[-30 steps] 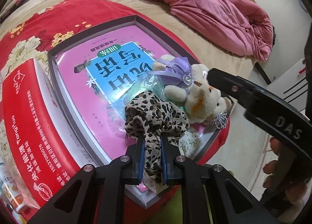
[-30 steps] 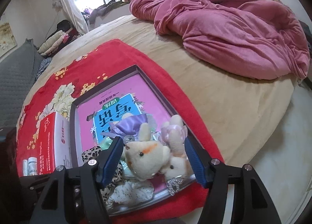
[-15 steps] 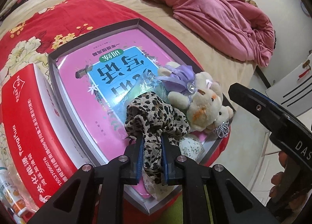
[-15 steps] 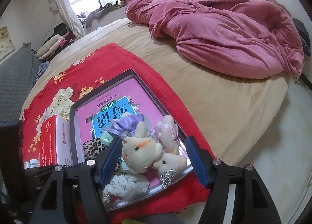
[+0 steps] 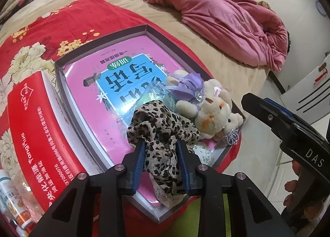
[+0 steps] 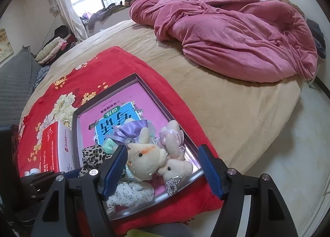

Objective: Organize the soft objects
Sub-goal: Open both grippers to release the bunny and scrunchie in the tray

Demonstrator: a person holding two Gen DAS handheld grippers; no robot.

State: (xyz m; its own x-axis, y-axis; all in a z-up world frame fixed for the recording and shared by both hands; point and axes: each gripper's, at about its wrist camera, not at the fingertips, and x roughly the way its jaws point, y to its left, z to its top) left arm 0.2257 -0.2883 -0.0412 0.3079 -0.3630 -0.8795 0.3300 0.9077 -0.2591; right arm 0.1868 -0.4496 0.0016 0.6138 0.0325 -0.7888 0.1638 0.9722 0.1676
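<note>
Leopard scarf (image 5: 163,131) droops lengthwise between my left gripper's (image 5: 160,144) loosening jaws; right gripper (image 6: 163,154) gapes empty above the plush bears (image 6: 148,160).

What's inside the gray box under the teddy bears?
A pink book fills the box. On it lie the bears, a leopard scarf between the left claw's fingers, and a floral cloth. Whatever lies beneath the book is hidden.

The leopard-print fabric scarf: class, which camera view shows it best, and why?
The left wrist view: the leopard-print fabric scarf sits centre frame between the left gripper's parted blue jaws, folds visible. The right wrist view shows only a small patch at lower left, behind the right gripper.
</note>
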